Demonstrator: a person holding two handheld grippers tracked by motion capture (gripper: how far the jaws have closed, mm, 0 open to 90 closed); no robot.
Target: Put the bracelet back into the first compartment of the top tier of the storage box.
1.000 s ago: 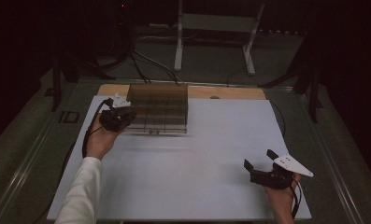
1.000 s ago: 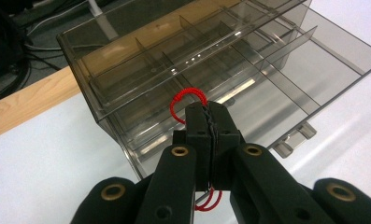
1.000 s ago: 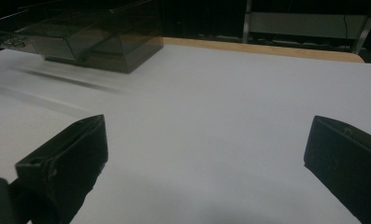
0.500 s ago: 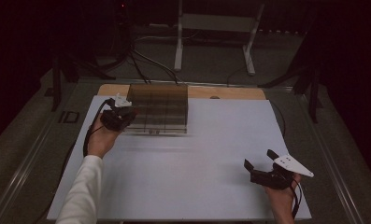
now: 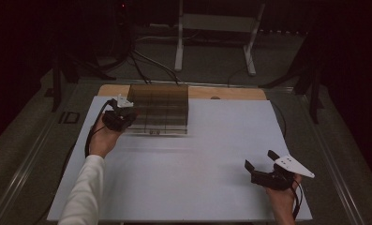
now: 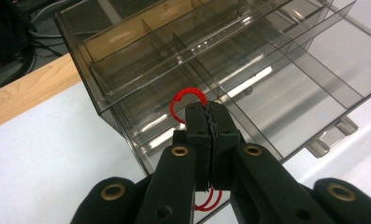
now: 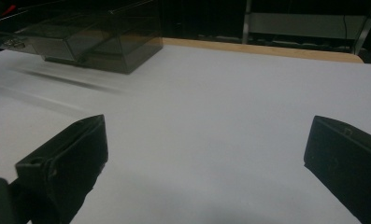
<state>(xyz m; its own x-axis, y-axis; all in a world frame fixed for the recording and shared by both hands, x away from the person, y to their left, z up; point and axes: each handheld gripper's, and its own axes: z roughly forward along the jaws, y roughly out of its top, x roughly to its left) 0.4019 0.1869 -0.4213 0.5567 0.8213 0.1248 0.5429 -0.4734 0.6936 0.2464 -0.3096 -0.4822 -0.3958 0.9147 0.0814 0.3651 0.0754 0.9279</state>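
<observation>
A thin red elastic loop (image 6: 188, 100) is pinched between the closed left gripper (image 6: 206, 116) fingers, moved slightly nearer over the smoky transparent compartment box (image 6: 211, 60); the right gripper (image 7: 206, 154) fingers are spread empty.

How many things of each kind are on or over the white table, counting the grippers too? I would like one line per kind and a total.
Grippers: 2, left and right
Smoky clear organizer box: 1
Red elastic band, pinched in the left jaws: 1
Total: 4
</observation>
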